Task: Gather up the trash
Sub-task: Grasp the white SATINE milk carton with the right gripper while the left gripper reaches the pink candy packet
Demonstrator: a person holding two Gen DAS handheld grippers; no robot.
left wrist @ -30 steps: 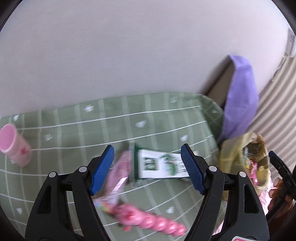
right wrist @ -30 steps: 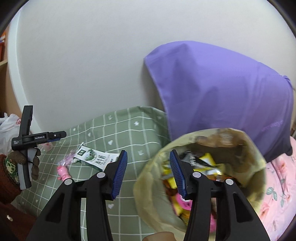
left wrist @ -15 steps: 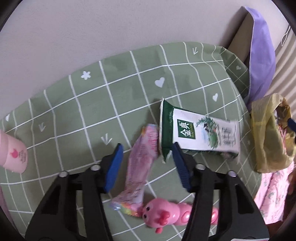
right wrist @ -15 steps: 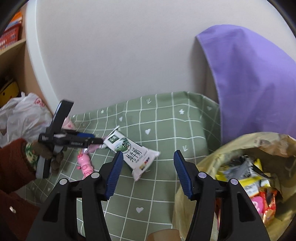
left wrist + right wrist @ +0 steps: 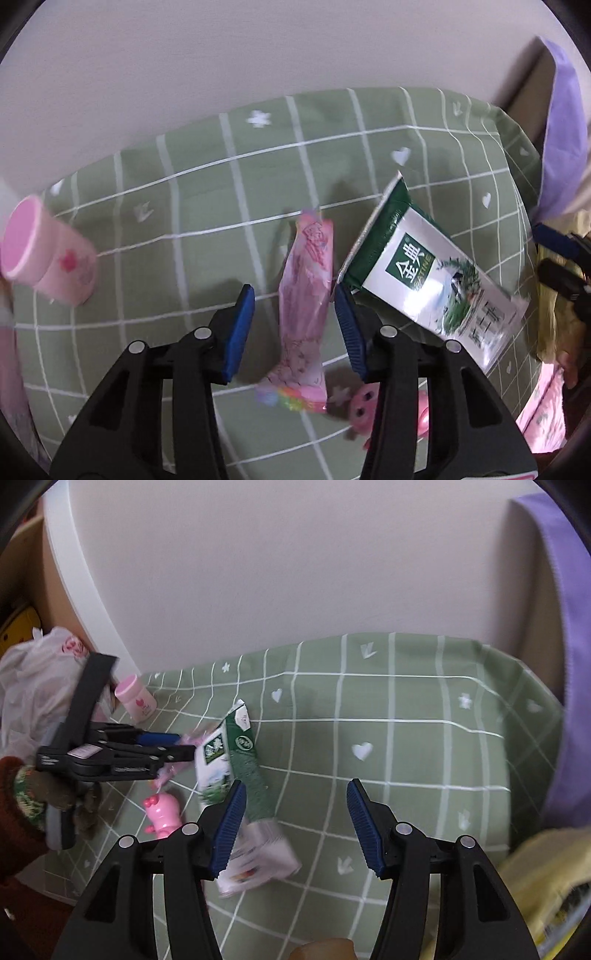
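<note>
The left tongs (image 5: pixel 293 323) straddle the pink wrapper (image 5: pixel 306 295) at the centre of the left wrist view. Their jaws are closing, with the wrapper between them but the pads not yet pressing on it. That placement suits a pinch across the wrapper's narrow width, so I judge it the next piece of trash to lift. Just right of it lies the green-and-white milk pouch (image 5: pixel 432 280), flat on the green checked tabletop (image 5: pixel 184 177). A pink toy (image 5: pixel 360 400) sits at lower centre and a pink cup (image 5: pixel 48 258) at the left edge.

The right tongs (image 5: pixel 293 823) stand wide apart and empty over the cloth, the pouch (image 5: pixel 240 775) beside the left pad. The yellow trash bag (image 5: pixel 546 882) shows at lower right.

A second ago the left tongs were spread much wider and higher; the right tongs sat at the bag's mouth and have swung toward the pouch.
</note>
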